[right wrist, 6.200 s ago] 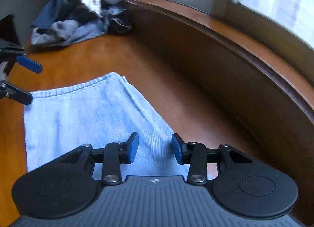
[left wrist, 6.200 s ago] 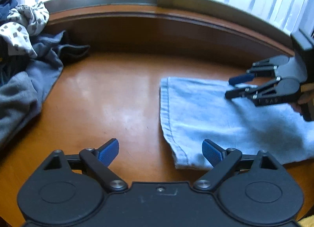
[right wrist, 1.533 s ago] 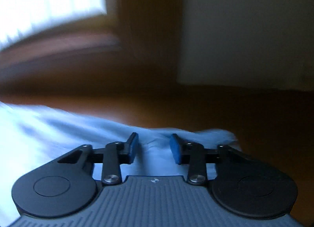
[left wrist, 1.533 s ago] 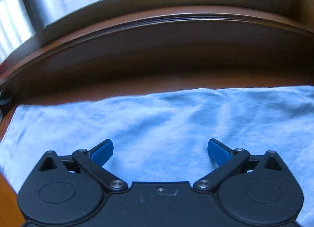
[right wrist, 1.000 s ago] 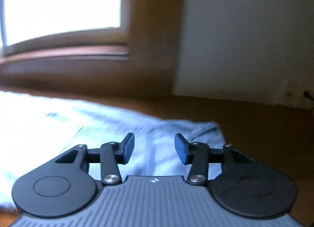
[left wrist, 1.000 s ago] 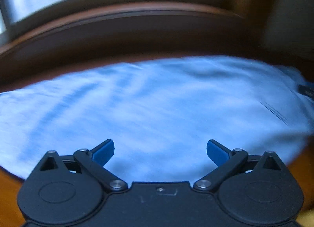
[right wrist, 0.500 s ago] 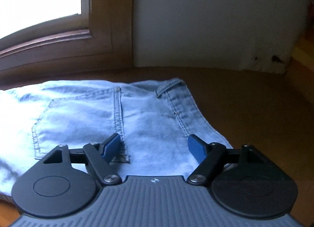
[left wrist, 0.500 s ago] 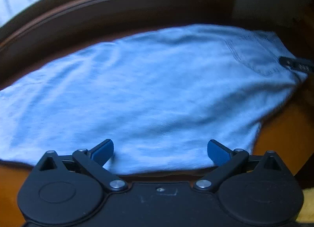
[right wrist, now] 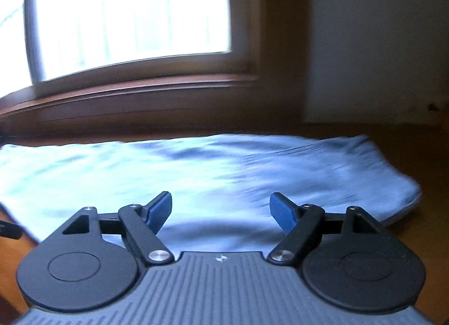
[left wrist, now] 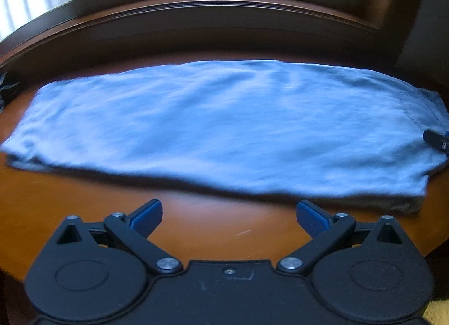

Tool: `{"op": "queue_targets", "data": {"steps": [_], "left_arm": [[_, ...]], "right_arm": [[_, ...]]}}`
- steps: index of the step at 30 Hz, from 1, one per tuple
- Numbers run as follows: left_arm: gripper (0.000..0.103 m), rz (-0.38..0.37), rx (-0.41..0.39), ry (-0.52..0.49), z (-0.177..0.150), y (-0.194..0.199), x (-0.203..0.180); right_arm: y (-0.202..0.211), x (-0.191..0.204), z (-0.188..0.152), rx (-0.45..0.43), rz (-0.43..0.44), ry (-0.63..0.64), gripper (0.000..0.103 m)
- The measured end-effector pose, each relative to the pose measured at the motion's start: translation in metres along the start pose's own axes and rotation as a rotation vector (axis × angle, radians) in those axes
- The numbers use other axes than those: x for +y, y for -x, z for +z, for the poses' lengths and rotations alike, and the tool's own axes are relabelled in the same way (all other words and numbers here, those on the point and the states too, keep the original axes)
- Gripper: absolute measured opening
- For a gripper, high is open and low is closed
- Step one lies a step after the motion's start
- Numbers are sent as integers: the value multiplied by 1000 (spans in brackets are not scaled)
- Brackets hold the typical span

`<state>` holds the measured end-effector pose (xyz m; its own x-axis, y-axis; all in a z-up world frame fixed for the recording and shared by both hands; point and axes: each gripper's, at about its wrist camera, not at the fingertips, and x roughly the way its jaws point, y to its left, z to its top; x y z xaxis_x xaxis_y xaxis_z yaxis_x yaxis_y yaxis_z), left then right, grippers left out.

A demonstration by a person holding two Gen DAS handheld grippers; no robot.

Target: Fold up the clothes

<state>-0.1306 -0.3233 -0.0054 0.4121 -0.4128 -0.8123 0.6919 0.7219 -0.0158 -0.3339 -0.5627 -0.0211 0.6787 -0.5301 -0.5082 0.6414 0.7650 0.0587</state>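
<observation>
Now both grippers, left (left wrist: 228, 217) and right (right wrist: 220, 210), gape empty; we should pinch the jeans (left wrist: 224, 125) at their ends and fold evenly.

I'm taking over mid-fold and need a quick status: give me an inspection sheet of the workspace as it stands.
Surface: brown wooden table, bare in front of the garment.
Job's things: light blue jeans lying flat, lengthwise along the window side.
Clutter: dark object at far left edge, unidentifiable.
Tools: left tool open, empty, over bare wood; right tool open after just widening, empty, above the jeans.
Cables: nothing seen.
Surroundings: curved wooden window sill, pale wall.
</observation>
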Motion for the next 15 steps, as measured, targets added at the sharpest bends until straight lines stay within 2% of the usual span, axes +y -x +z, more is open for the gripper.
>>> {"op": "queue_targets", "data": {"steps": [5,9,13,15], "left_arm": [[102,23,-18,33,-16,15,75],[102,77,-44,73,-19,21,126],[102,82,-77,157,-14,26,169],[102,114,-84,185,-9,25,187]], "right_arm": [[-4,85,-18,72,88,2,80],[-6,146,-34,74,120,43,80],[4,187,-34,94,185,105,81],[-5,202,-30,105,226,162,81]]}}
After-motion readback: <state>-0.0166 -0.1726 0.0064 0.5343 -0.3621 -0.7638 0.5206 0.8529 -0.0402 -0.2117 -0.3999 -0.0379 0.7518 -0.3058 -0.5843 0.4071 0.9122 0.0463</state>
